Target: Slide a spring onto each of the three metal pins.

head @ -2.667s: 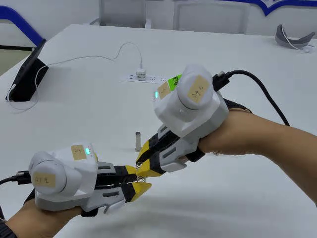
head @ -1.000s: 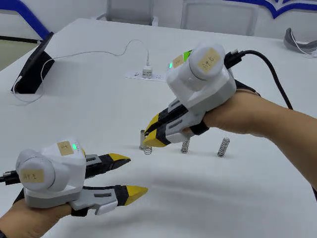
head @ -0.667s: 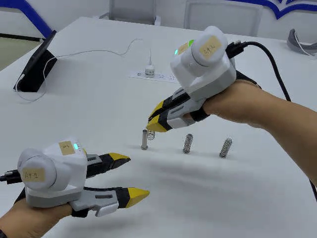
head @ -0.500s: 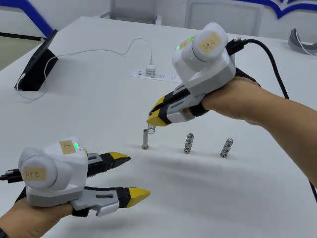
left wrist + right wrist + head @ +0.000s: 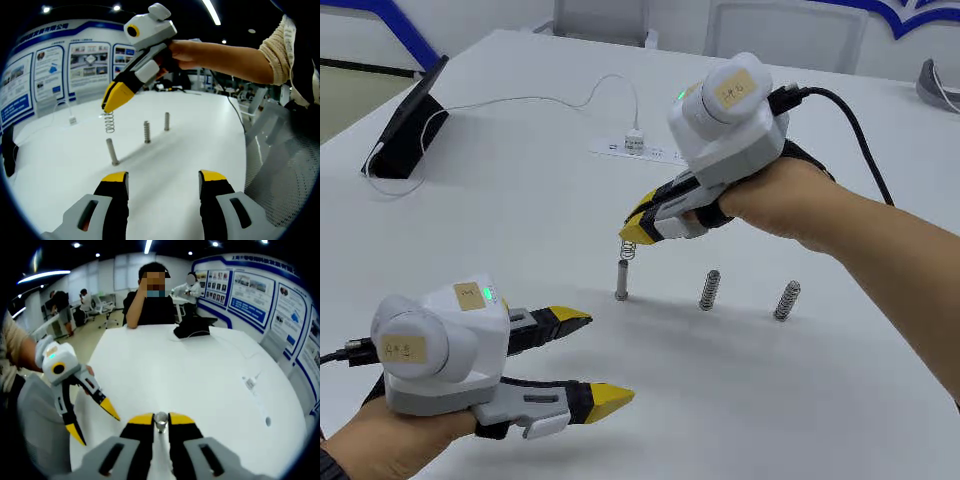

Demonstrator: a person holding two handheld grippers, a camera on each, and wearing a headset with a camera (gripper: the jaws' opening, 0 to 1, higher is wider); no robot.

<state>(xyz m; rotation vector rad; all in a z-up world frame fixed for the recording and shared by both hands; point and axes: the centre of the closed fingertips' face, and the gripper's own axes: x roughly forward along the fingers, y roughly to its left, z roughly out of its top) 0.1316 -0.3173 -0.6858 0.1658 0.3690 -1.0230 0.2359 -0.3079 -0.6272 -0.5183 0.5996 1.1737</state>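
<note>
My right gripper (image 5: 632, 235) is shut on the top of a small spring (image 5: 629, 250), which hangs just above a bare metal pin (image 5: 621, 282) standing on the white table. To the right stand two more pins, each inside a spring (image 5: 709, 290) (image 5: 787, 300). My left gripper (image 5: 595, 358) is open with nothing between its fingers, near the front left. In the left gripper view the right gripper (image 5: 114, 97) holds the spring (image 5: 109, 121) over the bare pin (image 5: 112, 152). In the right gripper view the spring's end (image 5: 161, 421) shows between the closed jaws.
A white power strip (image 5: 638, 150) with a plugged cable lies at the back of the table (image 5: 520, 220). A black tablet stand (image 5: 408, 115) sits at the far left. A person (image 5: 155, 300) sits at the table's far end in the right gripper view.
The right gripper has lifted the spring from the table beside the bare pin to just above the pin's top. The left gripper, open, has stayed at the front left.
</note>
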